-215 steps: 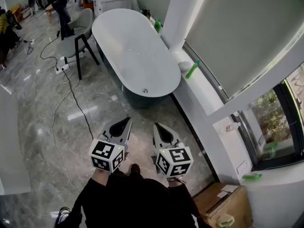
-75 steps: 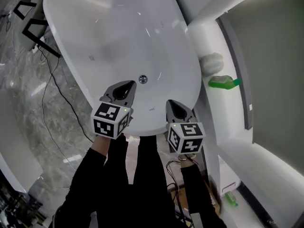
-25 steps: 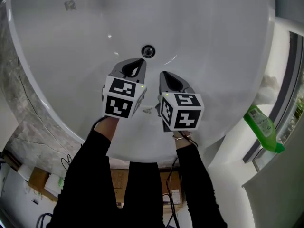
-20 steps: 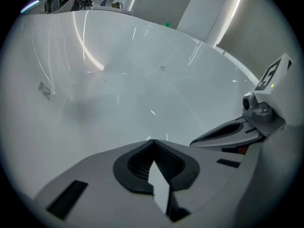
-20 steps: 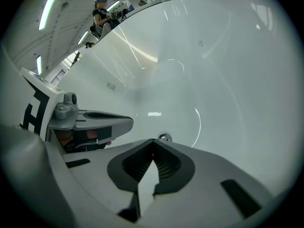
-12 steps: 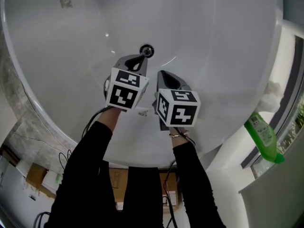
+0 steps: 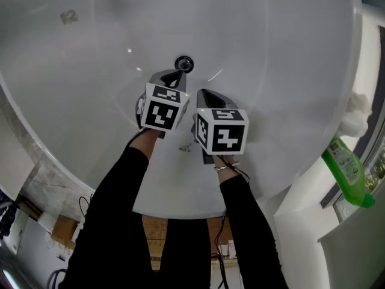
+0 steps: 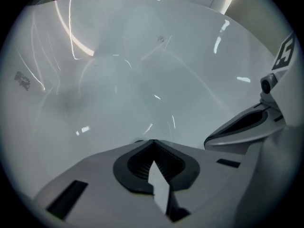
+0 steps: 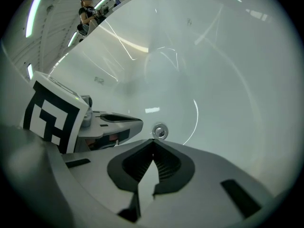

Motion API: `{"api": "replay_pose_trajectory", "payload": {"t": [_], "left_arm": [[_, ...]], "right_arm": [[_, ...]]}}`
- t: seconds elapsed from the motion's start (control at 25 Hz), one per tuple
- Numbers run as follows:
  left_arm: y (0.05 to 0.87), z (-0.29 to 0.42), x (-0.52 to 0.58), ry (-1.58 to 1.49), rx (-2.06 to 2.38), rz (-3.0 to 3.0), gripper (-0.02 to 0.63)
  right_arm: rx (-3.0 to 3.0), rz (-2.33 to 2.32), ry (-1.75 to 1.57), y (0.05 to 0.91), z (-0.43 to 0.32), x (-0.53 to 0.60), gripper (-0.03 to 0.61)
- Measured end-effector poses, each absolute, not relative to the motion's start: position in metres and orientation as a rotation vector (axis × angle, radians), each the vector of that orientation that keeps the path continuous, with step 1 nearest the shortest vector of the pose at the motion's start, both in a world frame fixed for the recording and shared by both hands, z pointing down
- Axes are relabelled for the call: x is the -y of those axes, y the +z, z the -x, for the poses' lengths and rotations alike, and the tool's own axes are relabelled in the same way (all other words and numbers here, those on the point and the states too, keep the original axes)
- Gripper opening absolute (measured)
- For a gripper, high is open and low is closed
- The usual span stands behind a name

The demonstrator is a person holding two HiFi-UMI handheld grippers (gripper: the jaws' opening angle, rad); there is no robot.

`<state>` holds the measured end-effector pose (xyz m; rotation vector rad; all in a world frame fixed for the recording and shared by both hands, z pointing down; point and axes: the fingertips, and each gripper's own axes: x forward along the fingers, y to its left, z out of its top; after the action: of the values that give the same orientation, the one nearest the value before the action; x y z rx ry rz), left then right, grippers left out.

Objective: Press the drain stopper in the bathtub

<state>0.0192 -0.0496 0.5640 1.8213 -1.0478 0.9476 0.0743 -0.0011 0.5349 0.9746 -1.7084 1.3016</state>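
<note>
Left gripper [image 7: 178, 76] closed, tip beside drain stopper [image 7: 184, 64]

Tub [image 7: 289, 53]: 1. Drain stopper [image 7: 184, 64]: 1. Grippers: 2, left gripper [image 7: 178, 74] and right gripper [image 7: 202, 93]. Green bottle [image 7: 346, 172]: 1. White wad [image 7: 355, 116] on ledge: 1. Black sleeves [image 7: 114, 209]: 2.

**Tub layout**
Drain stopper [image 7: 184, 64] in bathtub [image 7: 271, 71] floor, just ahead of left gripper [image 7: 176, 76] jaws. Right gripper [image 7: 204, 94] close beside left, set slightly further back. Bottle [image 7: 348, 172] right of tub, outside its rim.
</note>
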Motion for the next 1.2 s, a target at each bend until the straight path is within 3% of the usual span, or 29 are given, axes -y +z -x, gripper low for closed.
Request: {"api": "replay_pose_trajectory", "payload": {"t": [0.68,1.2], "left_arm": [[0.667,-0.019,0.052,1.014,0.981,-1.778,0.006],[0.699,-0.025,0.047,1.054,0.977,-1.760,0.006]], "right_arm": [[1.650,-1.028,1.336,0.589,-0.063,0.007,0.002],[1.619,-1.026,1.361,0.611,-0.074,0.007,0.002]]}}
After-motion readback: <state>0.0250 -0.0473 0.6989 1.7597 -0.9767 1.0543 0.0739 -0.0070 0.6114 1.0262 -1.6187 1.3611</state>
